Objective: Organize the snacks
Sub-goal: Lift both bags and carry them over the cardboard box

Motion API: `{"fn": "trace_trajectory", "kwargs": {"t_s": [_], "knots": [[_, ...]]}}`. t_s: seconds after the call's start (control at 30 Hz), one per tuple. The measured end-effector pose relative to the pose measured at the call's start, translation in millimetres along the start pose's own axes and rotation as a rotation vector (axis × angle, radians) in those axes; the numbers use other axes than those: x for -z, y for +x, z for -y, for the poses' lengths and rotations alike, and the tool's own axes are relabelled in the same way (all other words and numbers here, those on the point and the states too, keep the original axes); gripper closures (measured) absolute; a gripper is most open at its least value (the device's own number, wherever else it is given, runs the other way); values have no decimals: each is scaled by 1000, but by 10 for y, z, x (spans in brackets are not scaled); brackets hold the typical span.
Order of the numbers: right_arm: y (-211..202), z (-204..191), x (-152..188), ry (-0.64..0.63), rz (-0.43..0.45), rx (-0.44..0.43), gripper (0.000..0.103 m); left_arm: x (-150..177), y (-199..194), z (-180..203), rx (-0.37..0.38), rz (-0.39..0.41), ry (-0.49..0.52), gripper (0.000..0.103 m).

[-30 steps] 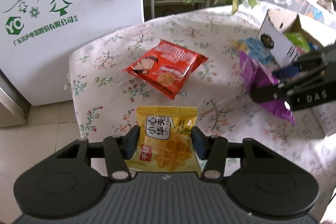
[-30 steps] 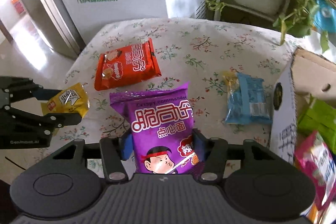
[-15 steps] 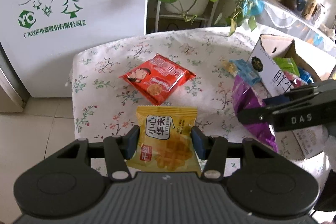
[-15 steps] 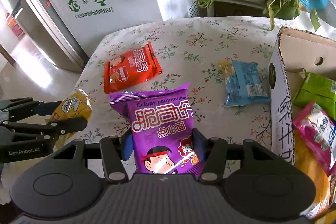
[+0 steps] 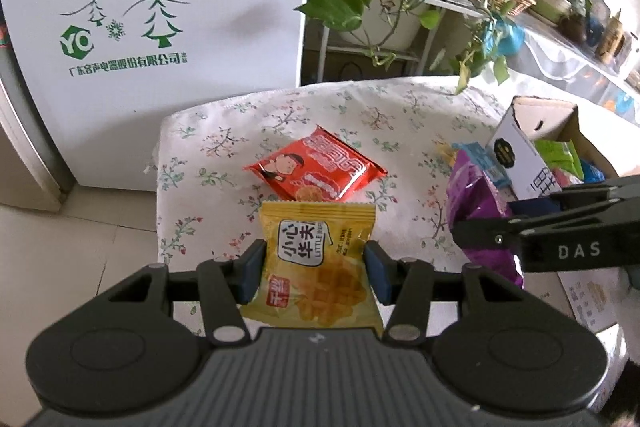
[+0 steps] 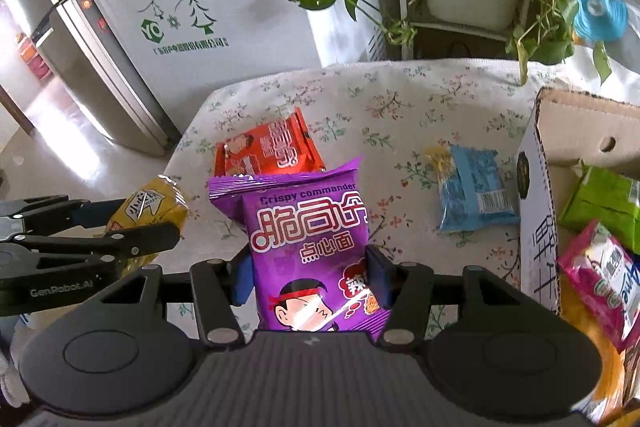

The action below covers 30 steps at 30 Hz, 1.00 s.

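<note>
My left gripper [image 5: 316, 269] is shut on a yellow waffle snack packet [image 5: 320, 259] and holds it above the near left part of the floral table [image 5: 224, 155]. My right gripper [image 6: 310, 277] is shut on a purple noodle snack bag [image 6: 308, 235], held above the table's near side. The right gripper also shows in the left wrist view [image 5: 560, 227], to the right. A red snack packet [image 5: 316, 169] lies flat mid-table. A blue packet [image 6: 474, 193] lies by the cardboard box [image 6: 536, 195] at the right, which holds green and pink packets.
A white fridge [image 5: 152, 27] stands behind the table at the left. Potted plants on a metal rack [image 5: 384, 11] stand behind the table. Tiled floor [image 5: 72, 259] lies off the table's left edge.
Both grippers have risen and pulled back from the table with their packets; the table looks smaller and farther. The right gripper has shifted toward the box.
</note>
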State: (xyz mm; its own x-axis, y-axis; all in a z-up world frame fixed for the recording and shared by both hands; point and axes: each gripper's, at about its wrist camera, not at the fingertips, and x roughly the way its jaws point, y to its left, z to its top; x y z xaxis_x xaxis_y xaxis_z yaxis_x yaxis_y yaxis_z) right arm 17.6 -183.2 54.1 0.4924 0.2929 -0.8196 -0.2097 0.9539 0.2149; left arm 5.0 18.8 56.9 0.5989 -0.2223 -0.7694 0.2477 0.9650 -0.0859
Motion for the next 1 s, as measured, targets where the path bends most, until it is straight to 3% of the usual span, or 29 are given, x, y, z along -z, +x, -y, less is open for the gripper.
{"fn": "trace_trajectory", "kwargs": {"t_s": [1.0], "knots": [[-436,307,-103,67,128,69,41,-294,-135,621,49,126,-33,51]]}}
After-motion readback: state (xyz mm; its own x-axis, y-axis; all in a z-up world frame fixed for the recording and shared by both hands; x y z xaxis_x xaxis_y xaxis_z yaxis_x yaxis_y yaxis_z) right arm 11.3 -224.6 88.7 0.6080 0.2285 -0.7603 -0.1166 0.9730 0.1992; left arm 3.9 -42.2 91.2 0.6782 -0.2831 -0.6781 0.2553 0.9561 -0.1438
